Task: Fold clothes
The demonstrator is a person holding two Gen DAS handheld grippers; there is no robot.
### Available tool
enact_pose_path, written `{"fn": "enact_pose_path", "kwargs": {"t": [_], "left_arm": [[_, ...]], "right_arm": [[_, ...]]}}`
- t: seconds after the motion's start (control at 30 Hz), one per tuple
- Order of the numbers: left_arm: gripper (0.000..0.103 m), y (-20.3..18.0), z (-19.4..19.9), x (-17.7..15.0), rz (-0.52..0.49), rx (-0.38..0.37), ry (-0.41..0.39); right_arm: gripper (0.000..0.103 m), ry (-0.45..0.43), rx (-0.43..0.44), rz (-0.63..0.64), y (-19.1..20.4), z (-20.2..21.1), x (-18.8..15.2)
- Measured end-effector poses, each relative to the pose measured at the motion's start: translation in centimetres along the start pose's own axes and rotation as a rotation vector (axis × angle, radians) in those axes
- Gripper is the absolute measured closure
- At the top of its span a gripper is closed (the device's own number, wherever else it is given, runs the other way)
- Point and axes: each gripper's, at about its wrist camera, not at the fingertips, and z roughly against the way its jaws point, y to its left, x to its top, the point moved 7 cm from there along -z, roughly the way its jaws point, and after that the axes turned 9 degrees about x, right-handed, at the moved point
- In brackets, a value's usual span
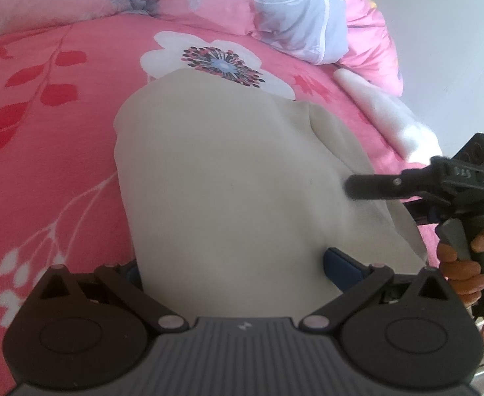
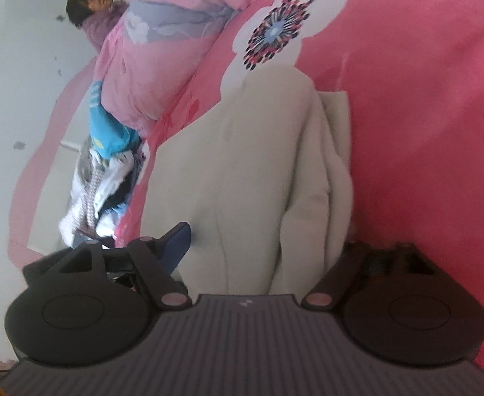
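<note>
I'm holding both the left gripper (image 1: 232, 264) and right gripper (image 2: 261, 247) spread wide over the folded beige garment (image 1: 228, 181) lying on the pink floral bedsheet (image 1: 60, 105).

A beige garment (image 1: 228, 178) lay on a pink bed sheet (image 1: 44, 171) with a floral print, its far edge touching a large white flower (dark-dotted at the centre). The plain cloth was folded into a compact, roughly rectangular bundle with several layers. From the right wrist view, the garment (image 2: 242, 181) showed stacked layers stepped along its right side, and a seam ran lengthwise down the top layer. Its surface was mostly smooth.
</note>
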Motion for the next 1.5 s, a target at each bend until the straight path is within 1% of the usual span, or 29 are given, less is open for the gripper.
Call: {"fn": "enact_pose_path", "kwargs": {"t": [0.07,0.13,0.17,0.2,0.23,0.33,0.5,0.63,0.97,1.13,1.3,1.4,1.5], "left_arm": [[0.000,0.1,0.1,0.0,0.012,-0.002,-0.004],[0.004,0.2,0.3,0.1,0.023,-0.003,-0.010],[0.005,0.2,0.4,0.1,0.028,-0.002,-0.012],[0.008,0.4,0.6,0.2,0.035,-0.004,-0.012],[0.009,0.5,0.7,0.3,0.042,-0.006,-0.011],[0.018,0.8,1.4,0.6,0.062,-0.014,-0.012],[0.024,0.4,2.9,0.9,0.056,-0.010,-0.029],[0.024,-0.3,4.2,1.0,0.046,-0.008,-0.047],[0.024,-2.9,7.1,0.8,0.021,-0.044,-0.072],[0.024,-5.5,9.0,1.7,-0.021,-0.071,-0.111],[0.024,-8.8,10.1,3.0,-0.062,-0.094,-0.152],[0.024,-10.9,10.2,3.7,-0.086,-0.123,-0.162],[0.024,-12.8,9.5,4.2,-0.116,-0.143,-0.155]], "right_arm": [[0.041,-0.006,-0.027,0.018,0.4,0.0,-0.2],[0.052,-0.025,-0.036,0.024,0.9,0.2,-0.4],[0.055,-0.039,-0.043,0.032,1.1,0.4,-0.5],[0.060,-0.048,-0.052,0.047,1.5,0.6,-0.6],[0.062,-0.056,-0.061,0.063,1.9,0.7,-0.7],[0.065,-0.073,-0.092,0.123,3.3,0.9,-0.8],[0.068,-0.091,-0.136,0.189,5.3,1.3,-1.0],[0.068,-0.109,-0.147,0.231,7.0,1.9,-1.3],[0.069,-0.156,-0.172,0.286,10.1,4.8,-2.4],[0.069,-0.202,-0.184,0.333,12.1,7.6,-2.2],[0.069,-0.262,-0.185,0.366,13.2,11.0,-1.5],[0.069,-0.295,-0.203,0.370,13.1,13.0,-1.1],[0.069,-0.330,-0.219,0.359,12.4,14.8,-0.8]]}}
